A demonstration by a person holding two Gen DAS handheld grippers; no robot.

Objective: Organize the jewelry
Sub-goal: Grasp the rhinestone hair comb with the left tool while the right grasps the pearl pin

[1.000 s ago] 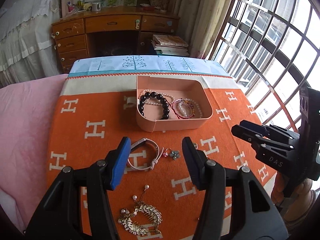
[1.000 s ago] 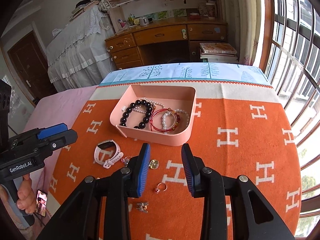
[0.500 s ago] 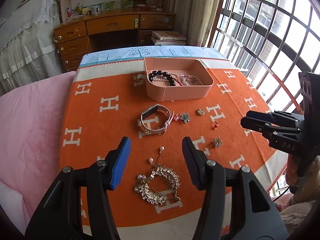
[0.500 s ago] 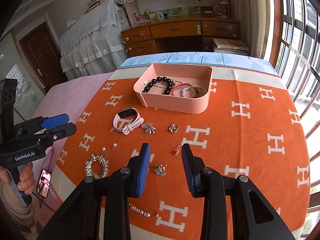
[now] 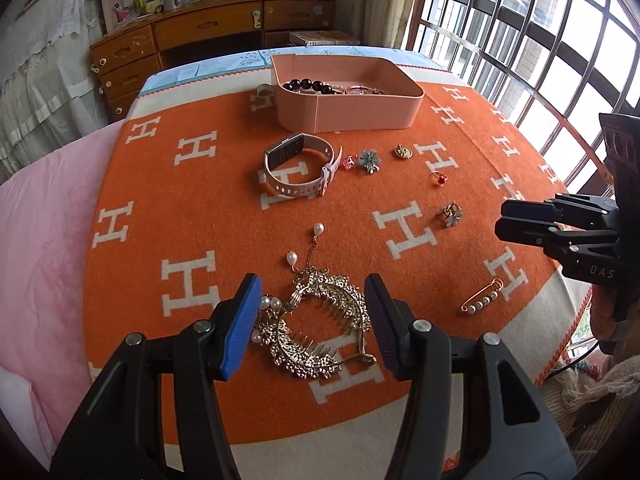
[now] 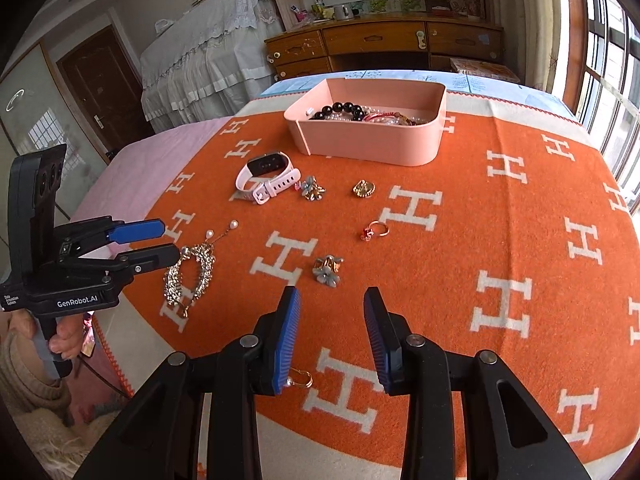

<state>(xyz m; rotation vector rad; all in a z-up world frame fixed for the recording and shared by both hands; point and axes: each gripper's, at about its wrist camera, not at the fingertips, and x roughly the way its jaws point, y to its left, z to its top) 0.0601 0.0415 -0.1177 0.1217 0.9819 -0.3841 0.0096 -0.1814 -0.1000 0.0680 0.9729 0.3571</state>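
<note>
An orange blanket (image 5: pixel 208 240) patterned with white H letters covers the surface. Near its far edge sits a pink tray (image 5: pixel 348 104) holding black bead bracelets (image 5: pixel 308 85) and other strung pieces.

The left gripper (image 5: pixel 312 312), held by a person, hovers low over the near edge with its blue-padded fingers (image 5: pixel 240 328) spread wide and holding nothing. Between them, lying flat on the blanket, is a gold jewelled hair comb (image 5: pixel 316 332) with dangling pearls.

Just in front of the tray lies a white-strapped smart band (image 5: pixel 300 168). Beside it, toward the right edge, are a small pink charm (image 5: pixel 348 162), a pale flower brooch (image 5: pixel 369 161) and a round gold brooch (image 5: pixel 402 152). Nearer, a red-stoned ring (image 5: pixel 439 178) and a second flower piece (image 5: pixel 451 214) rest apart from one another. A gold pin set with pearls (image 5: pixel 482 296) lies near the right edge.

The right gripper (image 6: pixel 332 336) hangs above the near edge, jaws wide apart and empty. Part of the pearl pin shows just beneath its left finger.
</note>
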